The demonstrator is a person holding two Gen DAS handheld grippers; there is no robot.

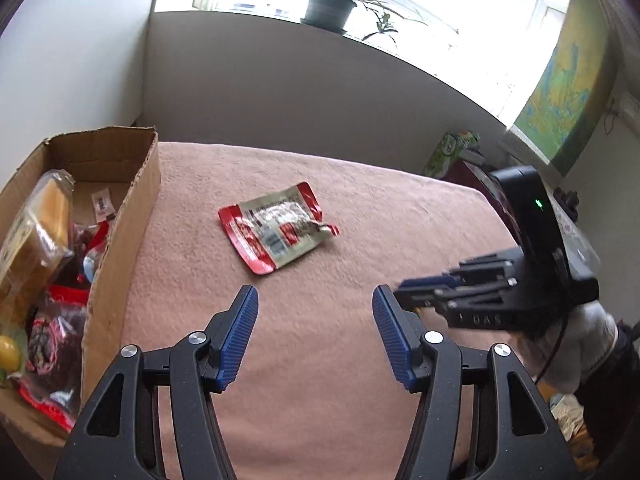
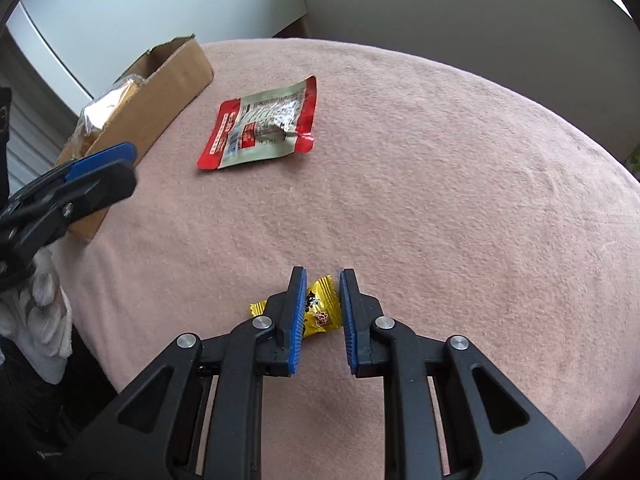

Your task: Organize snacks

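Note:
A red and silver snack pouch [image 1: 278, 226] [image 2: 260, 124] lies flat on the pink cloth, ahead of both grippers. My left gripper [image 1: 315, 292] [image 2: 130, 166] hovers open over bare cloth short of the pouch, with nothing between its blue pads. To its left stands an open cardboard box [image 1: 128, 232] [image 2: 160, 96] filled with several snack packs. My right gripper [image 2: 323, 272] is shut on a small yellow wrapped candy [image 2: 322, 308], whose ends stick out past the fingers. In the left wrist view the right gripper [image 1: 404, 288] comes in blurred from the right, near my left gripper's right finger.
The pink cloth [image 2: 460, 200] covers the table up to a white wall. A potted plant [image 1: 330, 6] stands on the window sill. A green carton [image 1: 452, 152] and a map poster [image 1: 568, 92] are at the far right. A gloved hand [image 2: 44, 308] shows at the left.

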